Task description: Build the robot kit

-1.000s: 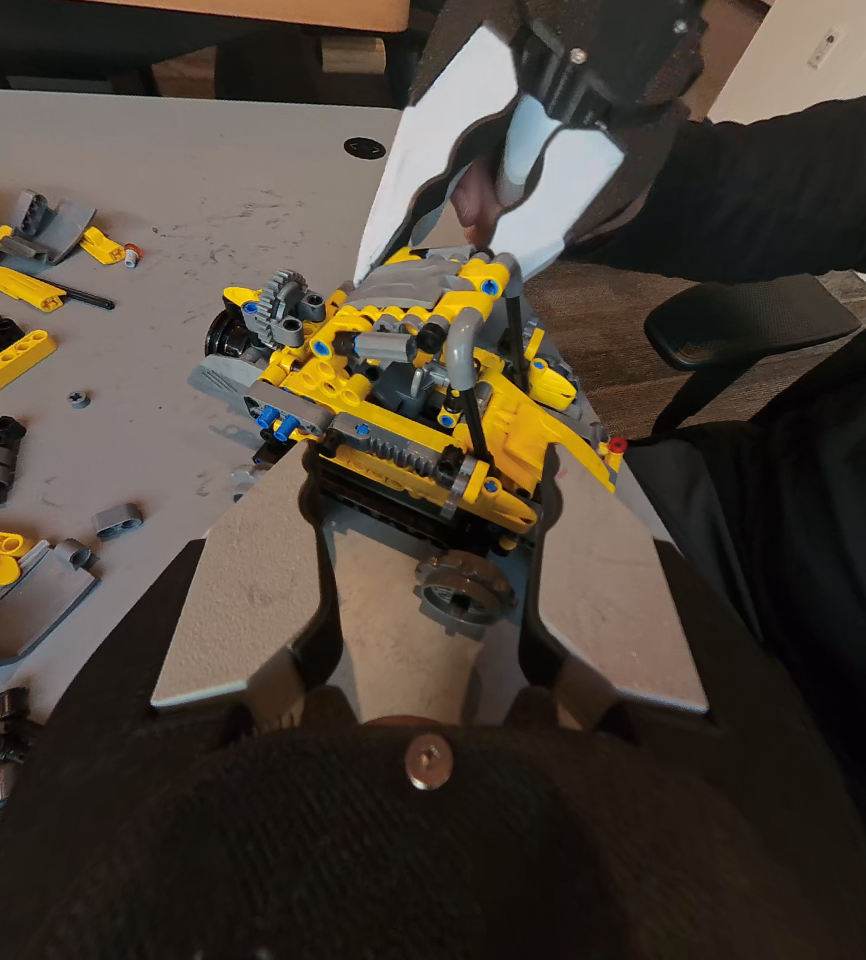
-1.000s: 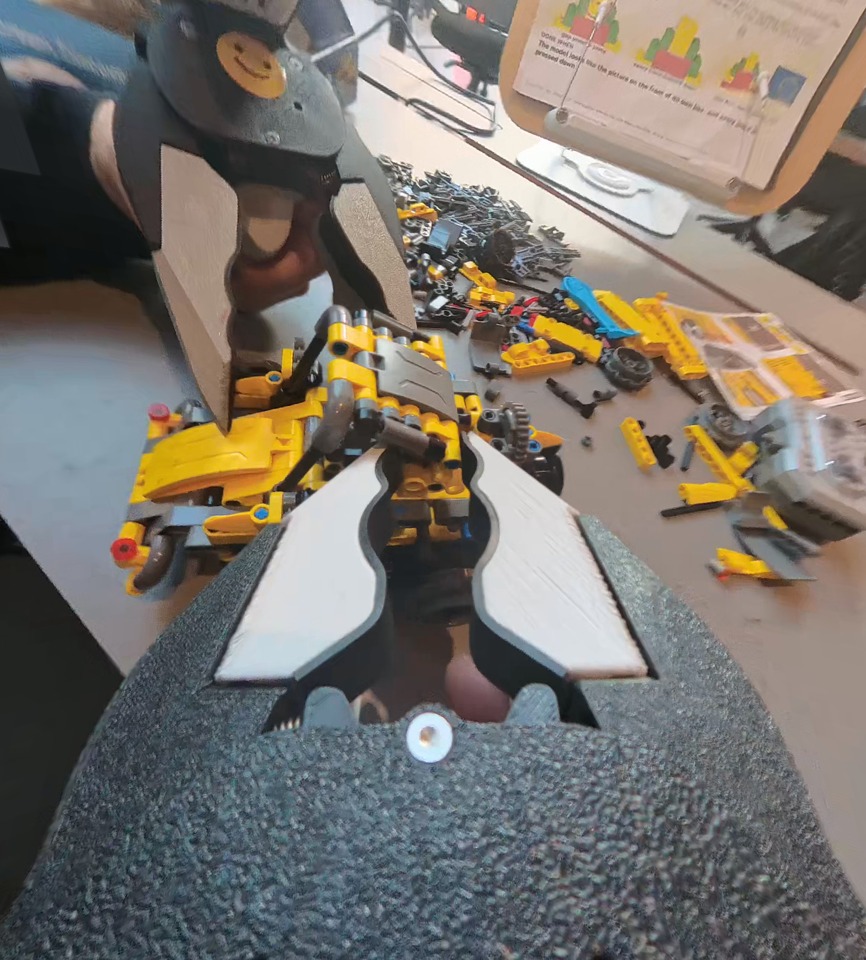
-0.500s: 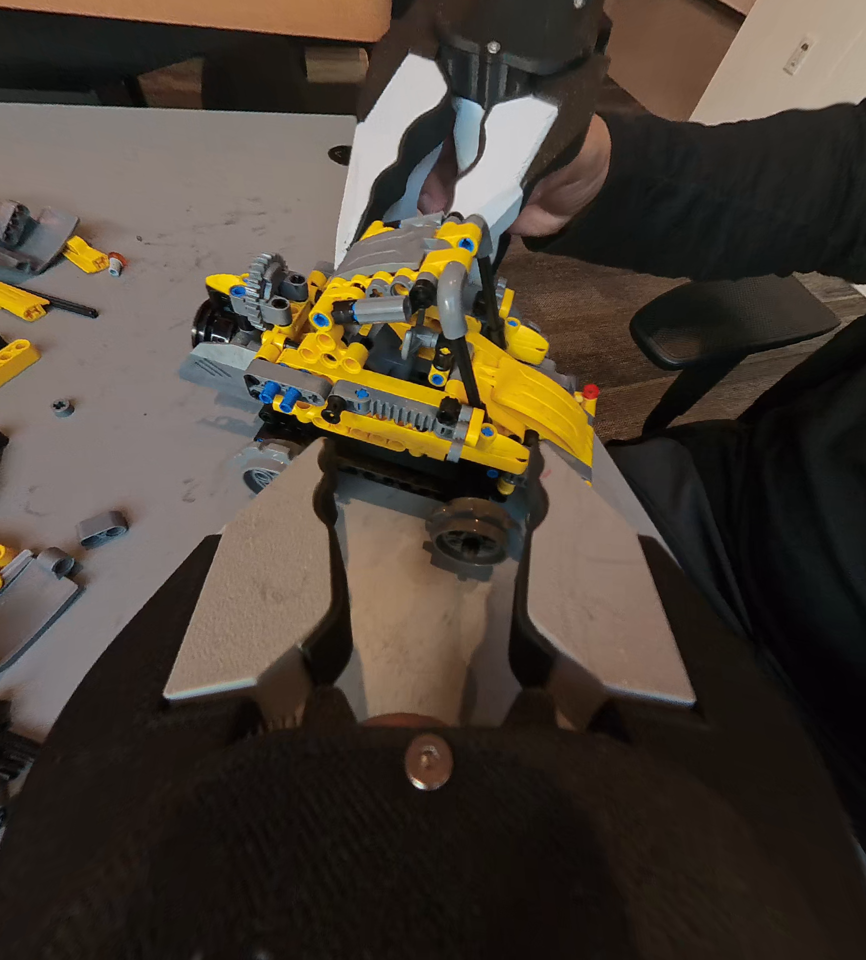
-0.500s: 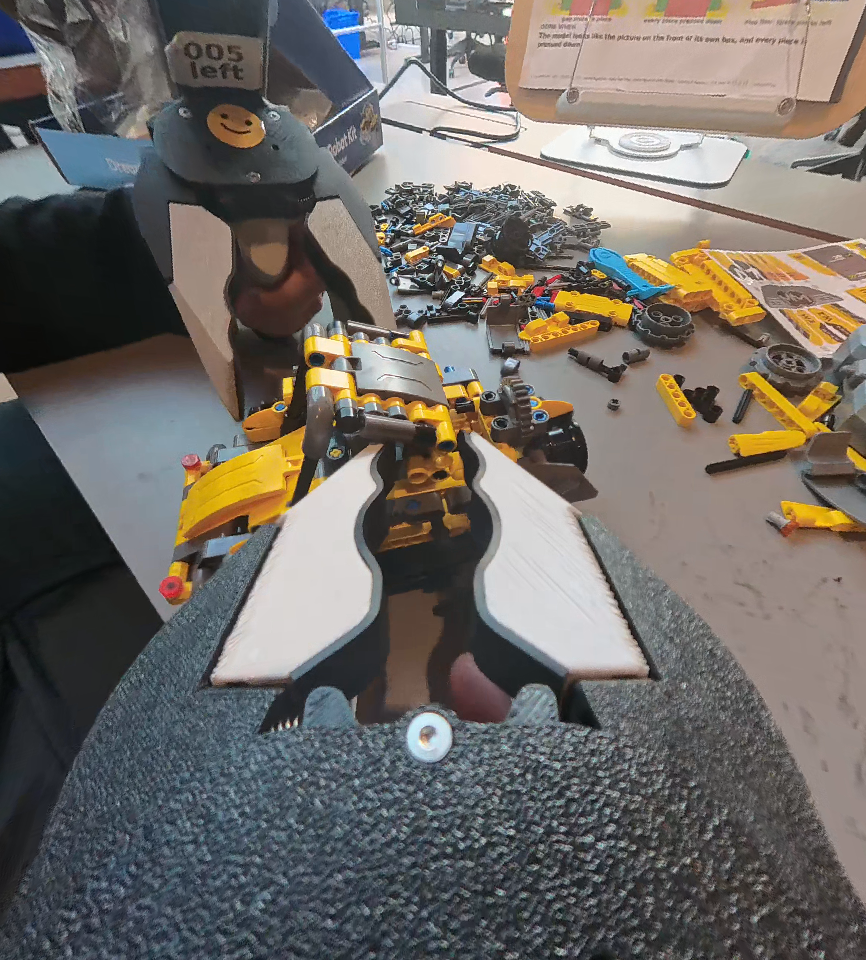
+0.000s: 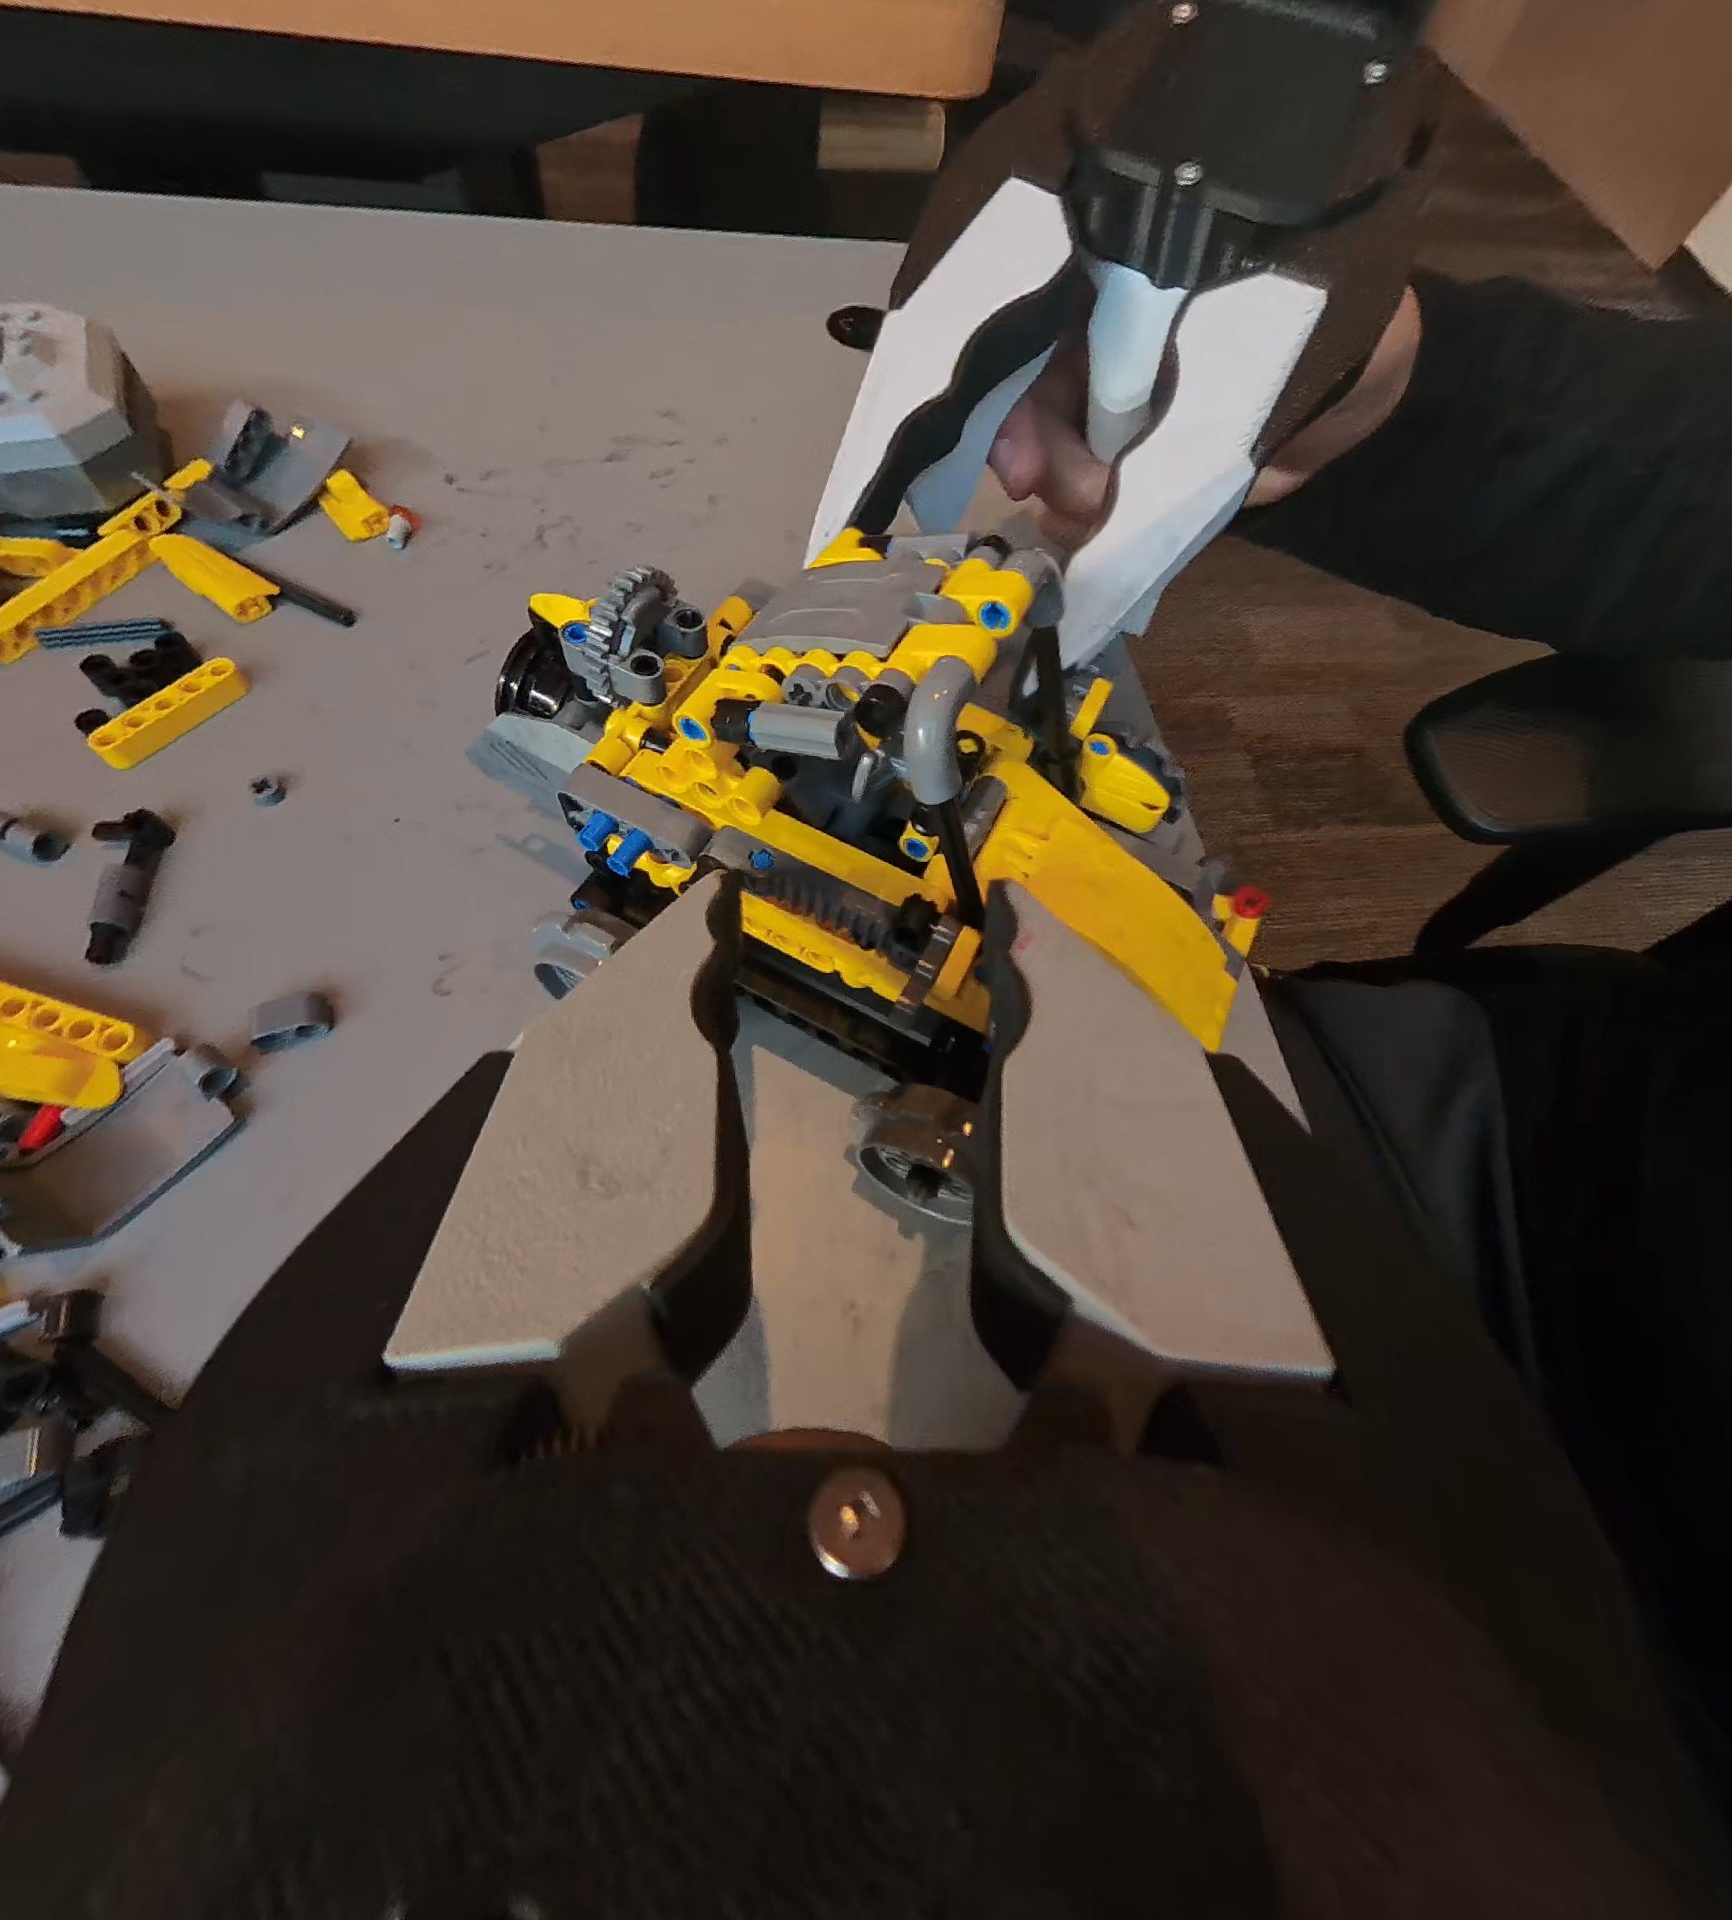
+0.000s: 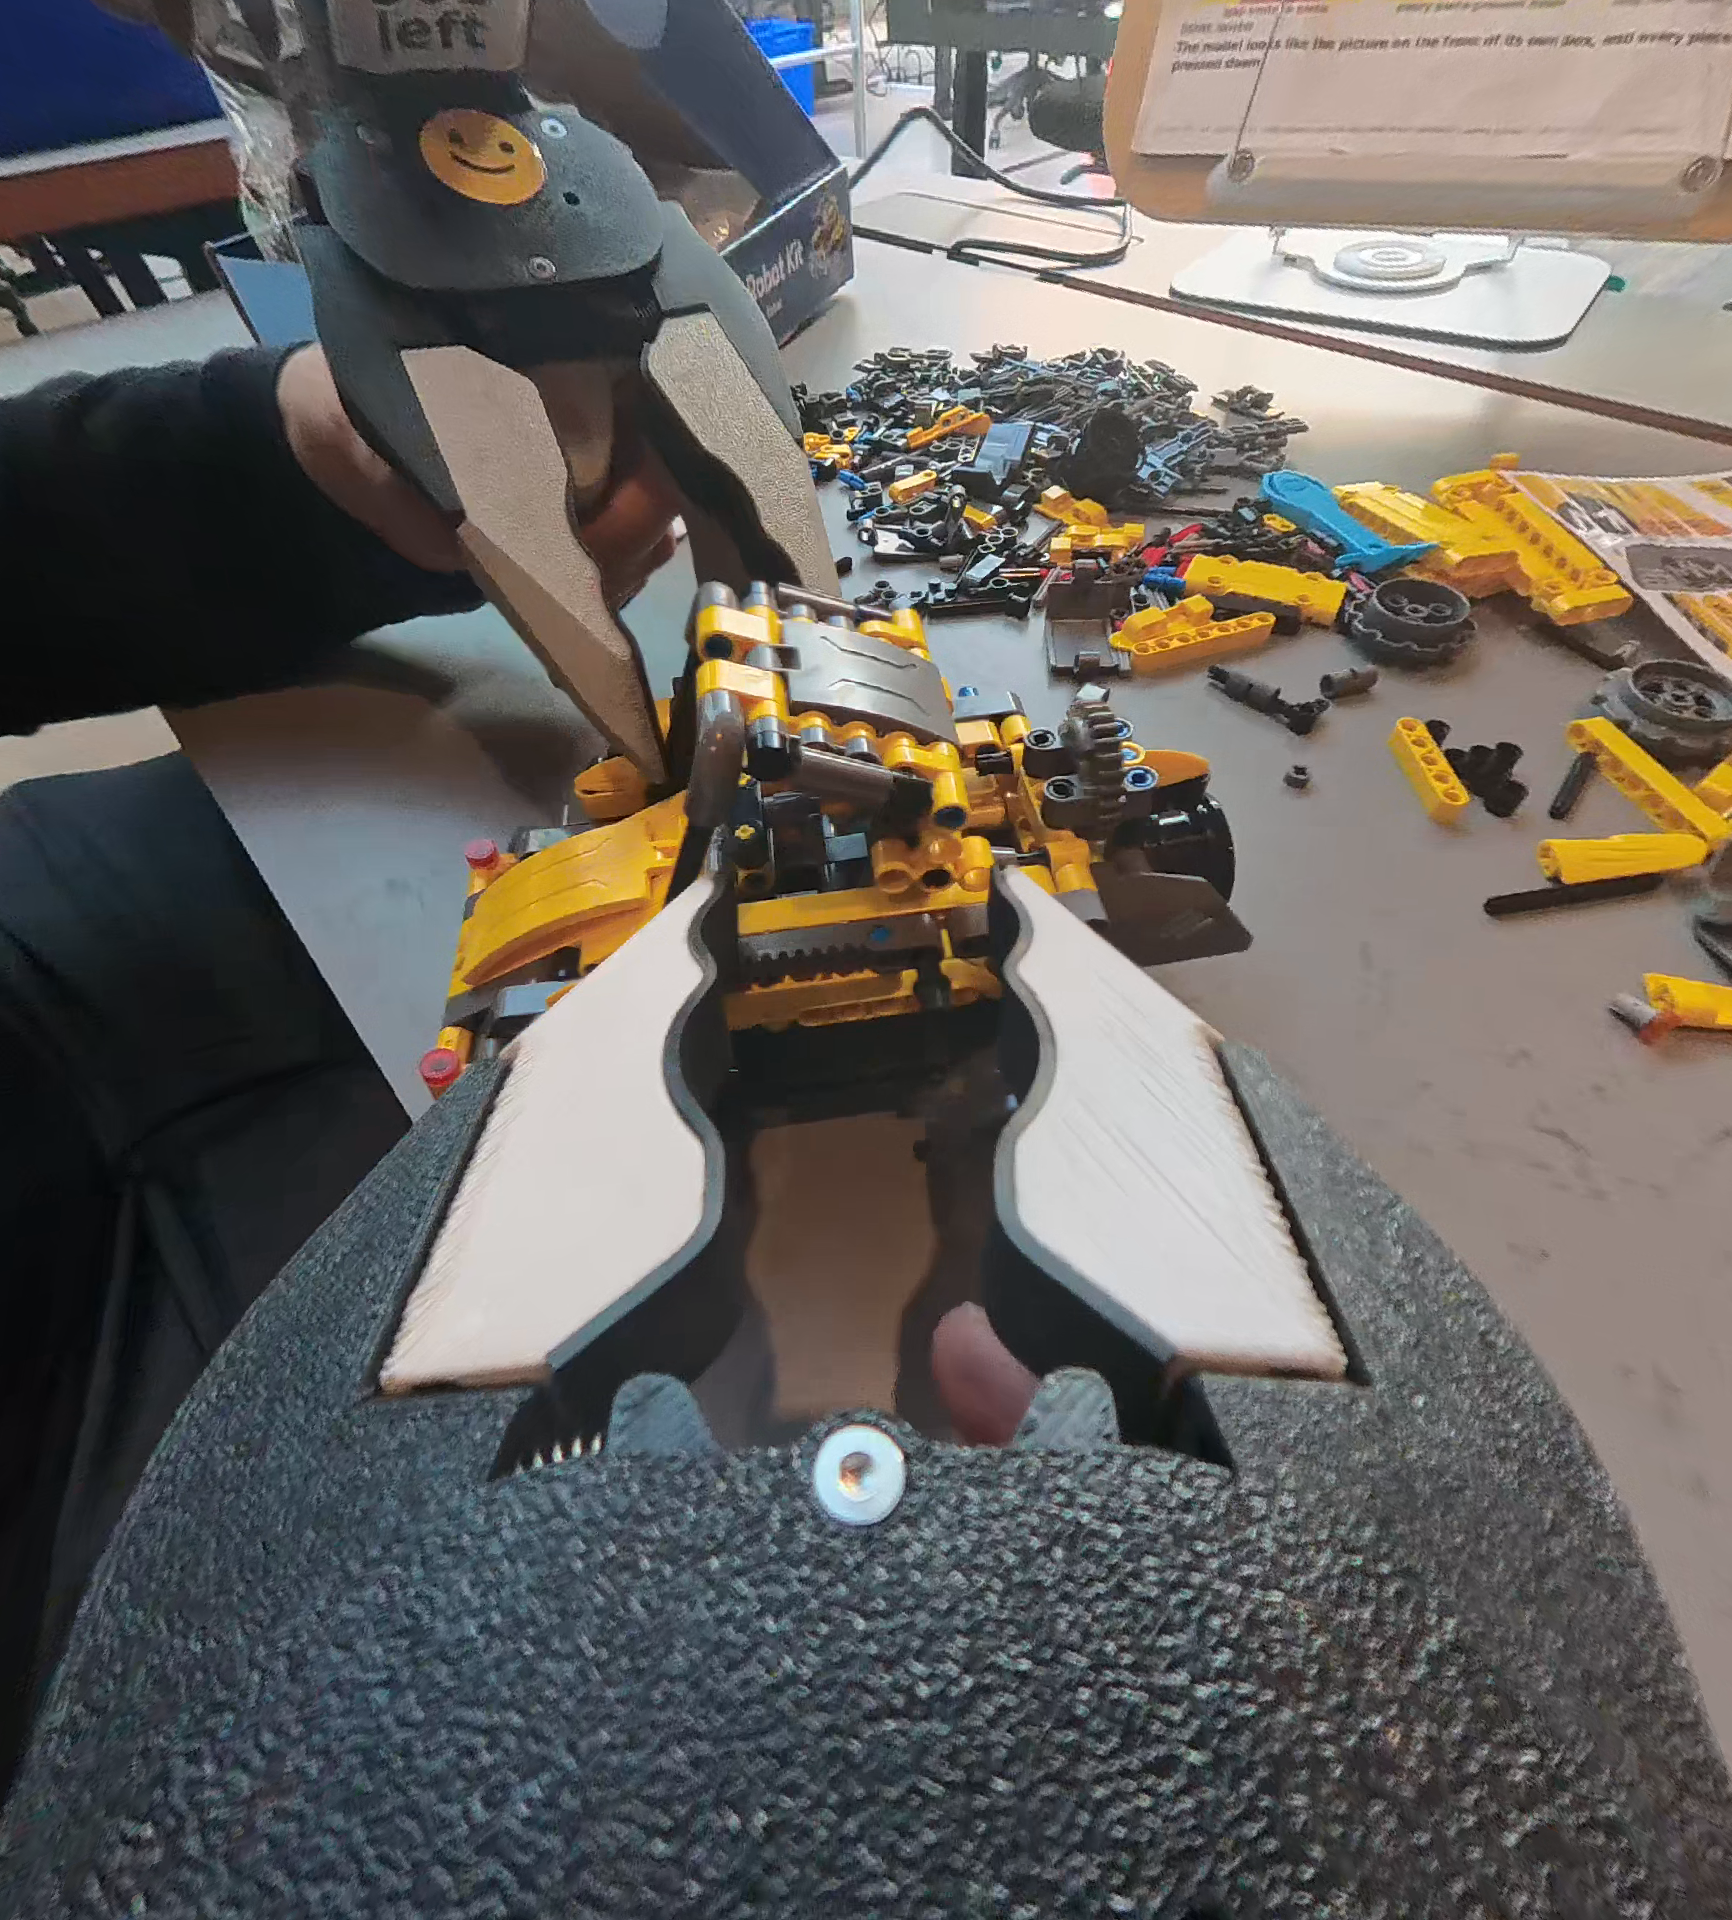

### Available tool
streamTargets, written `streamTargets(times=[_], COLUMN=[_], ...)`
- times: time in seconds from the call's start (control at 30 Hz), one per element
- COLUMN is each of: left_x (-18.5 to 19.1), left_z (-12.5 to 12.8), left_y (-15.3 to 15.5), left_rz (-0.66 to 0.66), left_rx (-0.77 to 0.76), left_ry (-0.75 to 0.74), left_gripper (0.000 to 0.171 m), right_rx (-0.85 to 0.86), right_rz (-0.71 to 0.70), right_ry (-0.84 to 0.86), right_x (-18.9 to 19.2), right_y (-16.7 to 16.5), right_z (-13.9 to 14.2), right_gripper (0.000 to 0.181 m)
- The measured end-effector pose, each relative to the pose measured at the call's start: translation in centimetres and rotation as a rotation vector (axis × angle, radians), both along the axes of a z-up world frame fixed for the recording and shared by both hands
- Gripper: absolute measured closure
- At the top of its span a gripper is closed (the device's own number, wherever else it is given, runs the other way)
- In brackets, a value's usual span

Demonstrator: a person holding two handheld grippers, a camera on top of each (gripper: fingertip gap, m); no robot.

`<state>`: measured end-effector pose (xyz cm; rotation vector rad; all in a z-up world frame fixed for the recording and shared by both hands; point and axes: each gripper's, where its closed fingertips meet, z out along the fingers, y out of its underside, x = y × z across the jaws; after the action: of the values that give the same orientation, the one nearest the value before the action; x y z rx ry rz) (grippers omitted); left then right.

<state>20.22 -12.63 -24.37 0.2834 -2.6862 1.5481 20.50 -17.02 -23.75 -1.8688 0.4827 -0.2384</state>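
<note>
A yellow, grey and black brick-built vehicle model [image 5: 841, 769] stands at the edge of the grey table [image 5: 529, 364]. My left gripper [image 5: 862, 888] is shut on the model's near side, at the toothed rack. In the right wrist view it [image 6: 737, 675] comes down over the cab of the model [image 6: 841, 748]. My right gripper [image 6: 857, 888] is open, its white fingers close on either side of the model's opposite flank. In the left wrist view it [image 5: 961, 592] straddles the grey roof. A grey wheel hub [image 5: 914, 1164] sticks out under the model.
Loose yellow beams [image 5: 166, 712] and grey panels lie to the left of the model. A heap of small dark parts [image 6: 1049, 416], a blue tool [image 6: 1340, 525], wheels [image 6: 1413, 618] and a printed sheet [image 6: 1693, 551] lie beyond. A chair [image 5: 1620, 748] stands off the table edge. There is about 5 cm between the tips of the two grippers.
My left gripper has narrowed from wide open onto the model's side. My right gripper's fingers have spread wider and now sit lower on the model's flank.
</note>
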Motion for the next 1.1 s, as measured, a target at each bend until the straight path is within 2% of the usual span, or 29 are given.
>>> streamTargets(times=[0.1,0.2,0.23,0.3,0.43,0.57,0.73,0.83,0.93,1.1], left_x=[-0.1,0.5,0.9,1.4,-0.4,-2.0,-1.8,-1.4,-1.2,-1.2], left_z=[0.1,0.1,0.1,0.2,0.9,1.9,0.4,0.0,0.1,-0.2], left_y=[1.2,4.4,5.8,8.8,12.2,12.2,11.5,10.9,10.1,9.5], left_rz=[0.017,0.106,0.156,0.257,0.273,0.184,0.071,0.012,-0.032,-0.064], left_rx=[0.042,0.081,0.088,0.098,0.074,0.041,0.156,0.192,0.182,0.184], left_ry=[-0.018,-0.034,-0.036,-0.029,0.019,0.046,0.064,0.05,0.062,0.065], left_gripper=[0.13,0.126,0.126,0.128,0.105,0.093,0.085,0.084,0.086,0.089], right_rx=[0.03,0.043,0.057,0.057,0.007,0.027,0.069,0.035,0.049,0.087], right_rz=[0.006,0.063,0.118,0.252,0.29,0.262,0.322,0.333,0.341,0.36], right_ry=[0.031,0.046,0.049,0.045,-0.074,-0.133,-0.174,-0.194,-0.225,-0.144], right_x=[-1.0,-3.2,-4.6,-7.7,-8.4,-7.1,-8.6,-8.8,-9.1,-9.0], right_y=[1.2,3.3,4.5,6.7,7.0,5.4,6.0,6.2,6.2,6.1], right_z=[0.1,0.0,0.1,-0.1,0.0,0.6,-0.1,-1.3,-1.0,-0.9], right_gripper=[0.133,0.129,0.124,0.128,0.13,0.131,0.124,0.123,0.124,0.122])
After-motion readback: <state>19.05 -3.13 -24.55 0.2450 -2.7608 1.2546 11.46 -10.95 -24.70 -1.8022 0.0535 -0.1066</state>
